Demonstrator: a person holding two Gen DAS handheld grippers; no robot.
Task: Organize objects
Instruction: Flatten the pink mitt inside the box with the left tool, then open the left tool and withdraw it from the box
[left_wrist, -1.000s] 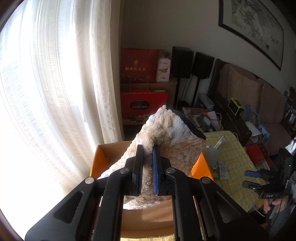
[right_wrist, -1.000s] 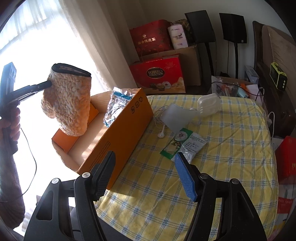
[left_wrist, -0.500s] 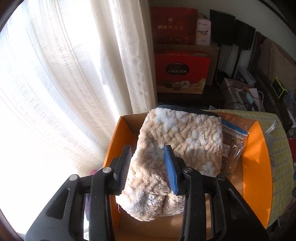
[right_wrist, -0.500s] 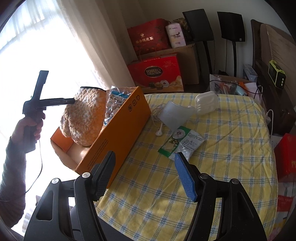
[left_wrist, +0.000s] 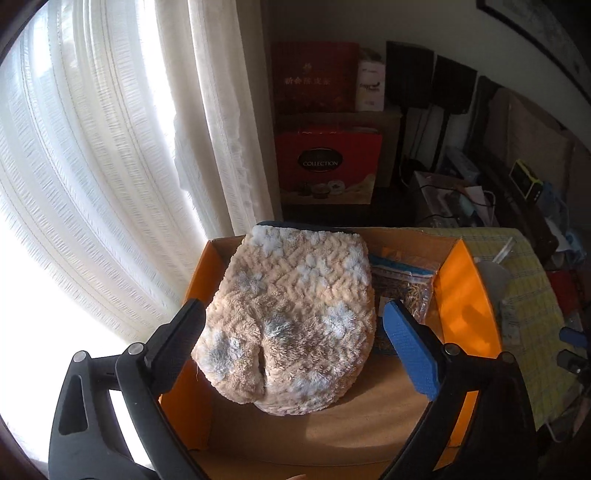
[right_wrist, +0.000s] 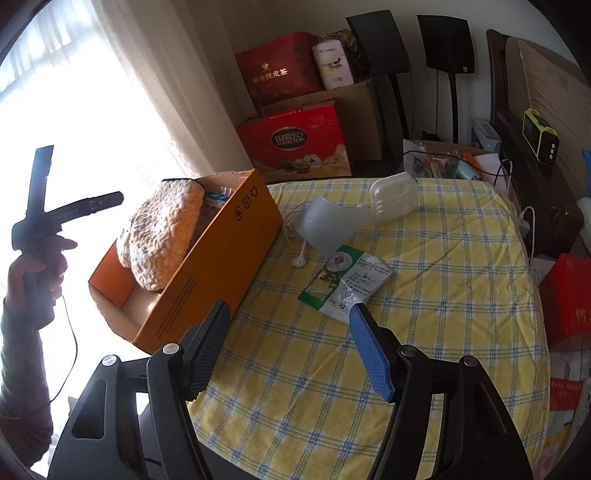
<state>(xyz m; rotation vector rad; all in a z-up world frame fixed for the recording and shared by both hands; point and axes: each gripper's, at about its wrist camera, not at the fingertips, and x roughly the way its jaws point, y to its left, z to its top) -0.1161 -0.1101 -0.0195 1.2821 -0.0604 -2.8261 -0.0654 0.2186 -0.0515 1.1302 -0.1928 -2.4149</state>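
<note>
You have just let go of the fluffy beige mitt (left_wrist: 291, 325): your left gripper (left_wrist: 295, 339) now stands spread wide above it. The mitt lies inside the orange cardboard box (left_wrist: 461, 295), seemingly leaning on a clear snack bag (left_wrist: 402, 288). Your right gripper (right_wrist: 288, 347) hangs released, empty, near the box; the green-white sachet (right_wrist: 343, 280) beside the box comes next.

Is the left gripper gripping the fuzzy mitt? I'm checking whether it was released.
No: the left gripper is open, its fingers apart on either side of the fuzzy mitt resting in the orange box.
</note>
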